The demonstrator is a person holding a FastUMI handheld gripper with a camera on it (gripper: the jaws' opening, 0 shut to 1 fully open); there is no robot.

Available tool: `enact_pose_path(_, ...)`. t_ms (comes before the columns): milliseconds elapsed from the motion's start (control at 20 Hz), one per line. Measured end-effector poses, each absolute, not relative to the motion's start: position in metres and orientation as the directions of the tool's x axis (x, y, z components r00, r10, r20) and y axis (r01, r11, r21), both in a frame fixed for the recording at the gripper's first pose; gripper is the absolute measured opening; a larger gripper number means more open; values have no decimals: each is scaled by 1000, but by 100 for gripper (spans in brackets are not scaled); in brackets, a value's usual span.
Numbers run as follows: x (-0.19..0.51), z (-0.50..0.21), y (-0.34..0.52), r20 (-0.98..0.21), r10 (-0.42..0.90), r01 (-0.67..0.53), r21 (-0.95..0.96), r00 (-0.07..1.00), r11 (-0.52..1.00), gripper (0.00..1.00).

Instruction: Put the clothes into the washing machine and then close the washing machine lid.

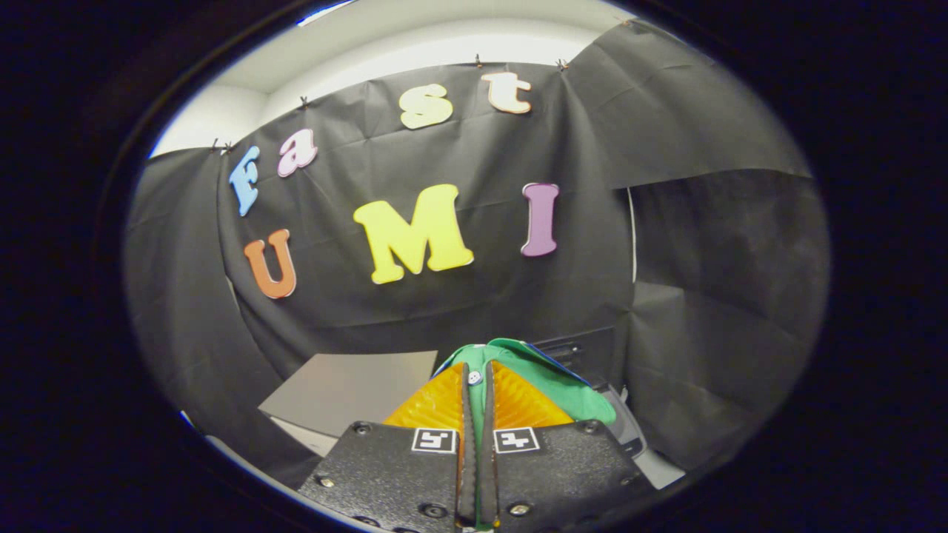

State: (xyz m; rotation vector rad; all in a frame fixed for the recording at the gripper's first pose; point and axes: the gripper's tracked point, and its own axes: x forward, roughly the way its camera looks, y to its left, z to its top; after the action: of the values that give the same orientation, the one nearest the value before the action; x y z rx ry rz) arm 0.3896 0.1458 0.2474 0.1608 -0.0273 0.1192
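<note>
Gripper (476, 374) clenched on green cloth (552, 374), which bulges past the fingers toward 1 o'clock, lifted above the grey surface (348, 385) at 10 o'clock. Judging by this: garment grabbed, not yet loaded; washer drop-in & lid closing left.

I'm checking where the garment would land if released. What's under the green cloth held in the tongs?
The tongs are shut on the green cloth. Below and behind it are a dark appliance and, beside the cloth, a grey panel. Whatever lies directly beneath is covered by the cloth and the tongs.
</note>
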Motion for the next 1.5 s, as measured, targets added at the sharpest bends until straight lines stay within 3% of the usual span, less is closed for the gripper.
enact_pose_path(400, 449, 247, 80, -2, 136, -134, 151, 991, 979, 6)
enact_pose_path(950, 557, 165, 56, -189, 218, -193, 142, 957, 971, 6)
enact_pose_path(1500, 617, 70, 65, -380, 229, -203, 108, 896, 973, 6)
